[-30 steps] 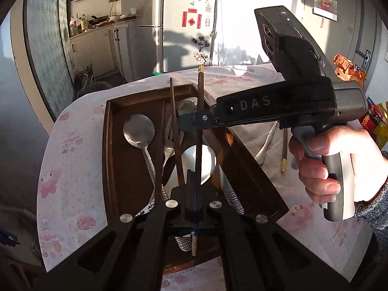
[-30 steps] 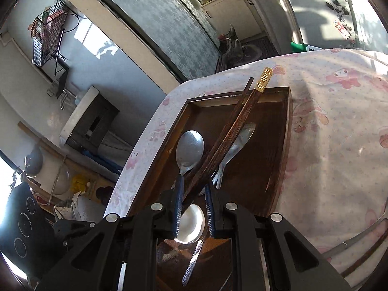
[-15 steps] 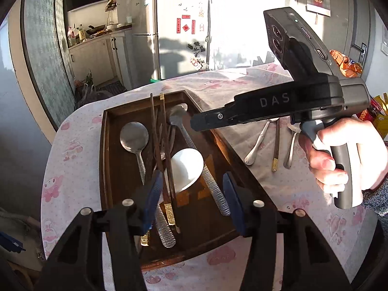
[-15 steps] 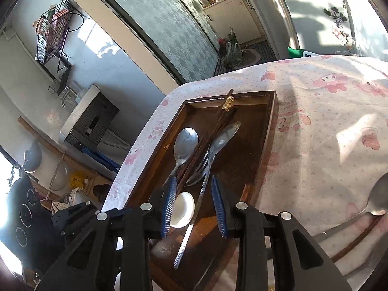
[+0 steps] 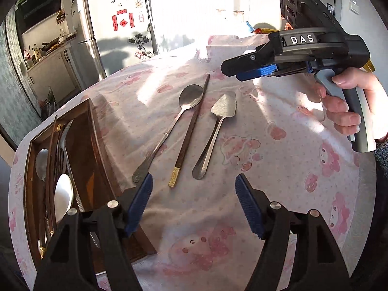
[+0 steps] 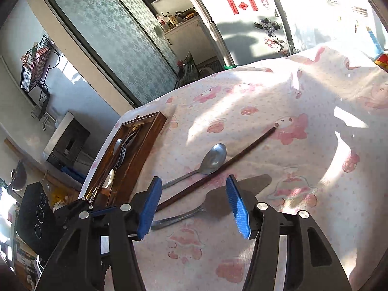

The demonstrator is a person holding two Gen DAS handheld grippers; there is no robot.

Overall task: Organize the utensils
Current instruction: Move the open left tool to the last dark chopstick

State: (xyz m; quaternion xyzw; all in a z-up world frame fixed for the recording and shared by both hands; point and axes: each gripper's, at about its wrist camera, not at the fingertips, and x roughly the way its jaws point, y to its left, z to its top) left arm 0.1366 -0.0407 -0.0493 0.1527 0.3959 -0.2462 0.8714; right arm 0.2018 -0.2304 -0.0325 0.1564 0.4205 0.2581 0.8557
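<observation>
both grippers have left the wooden tray and just been opening, nothing between them; the chopstick lies lengthwise ahead of the left gripper, nearer than the right gripper, mid-tablecloth.

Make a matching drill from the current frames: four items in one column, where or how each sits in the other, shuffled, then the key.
Items:
1. white spoon
2. cake server
3. single chopstick
4. left tool

Places or states:
A. on the tablecloth, between the metal spoon and the server
B. in the wooden tray
C. open, nothing between its pads
D. on the tablecloth, on the side away from the tray

Pairs: 1-B, 2-D, 3-A, 4-C
</observation>
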